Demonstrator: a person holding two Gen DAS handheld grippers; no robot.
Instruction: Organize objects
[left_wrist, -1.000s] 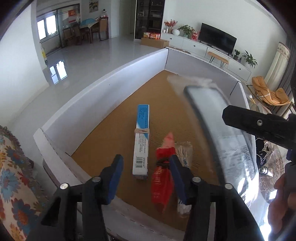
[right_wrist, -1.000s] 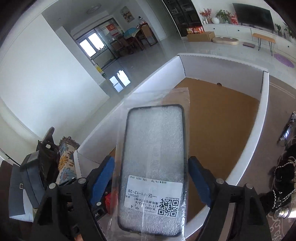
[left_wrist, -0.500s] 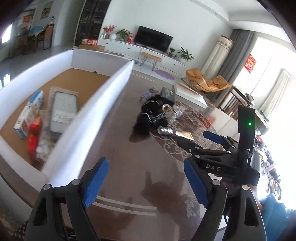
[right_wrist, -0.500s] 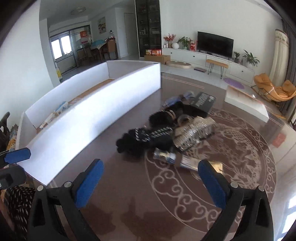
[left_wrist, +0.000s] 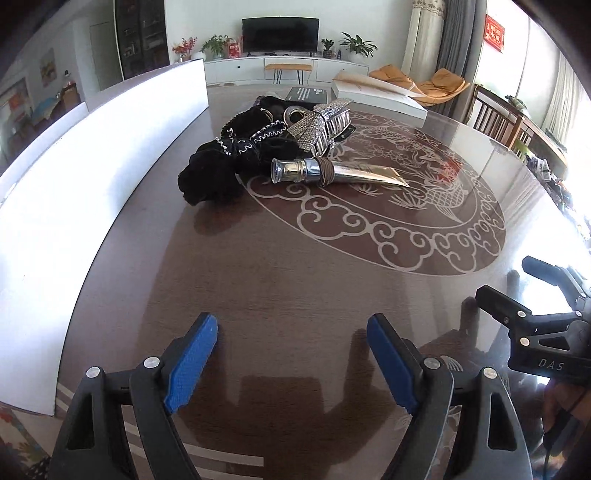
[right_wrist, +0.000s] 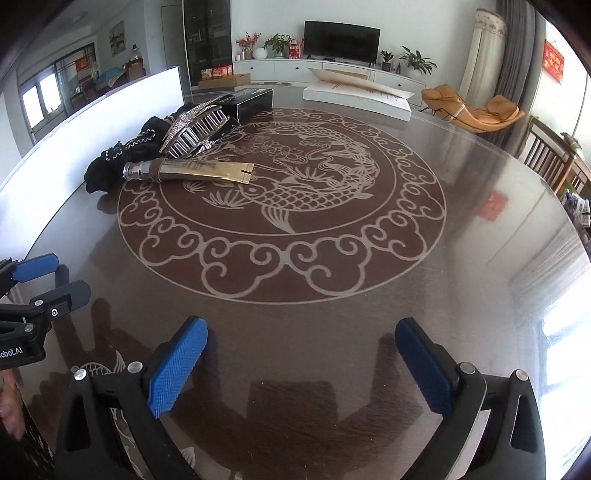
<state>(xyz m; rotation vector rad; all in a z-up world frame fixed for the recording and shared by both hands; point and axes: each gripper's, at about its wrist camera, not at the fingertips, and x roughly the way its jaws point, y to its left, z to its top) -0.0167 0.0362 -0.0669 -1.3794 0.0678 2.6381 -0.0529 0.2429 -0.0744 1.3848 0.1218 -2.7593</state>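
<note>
Left wrist view: the left gripper (left_wrist: 291, 360) has its fingers spread wide and holds nothing, above the near edge of the dark counter (left_wrist: 295, 280). Much bare counter lies between it and the pile at the far left. There a gold tube (left_wrist: 338, 174) lies with its long axis across the counter, cap toward the white box wall (left_wrist: 92, 173), touching black fabric (left_wrist: 229, 162) and a rhinestone hair claw (left_wrist: 321, 127). The right wrist view shows the right gripper (right_wrist: 301, 363) also wide open and empty, and a black box (right_wrist: 255, 101) behind the pile.
</note>
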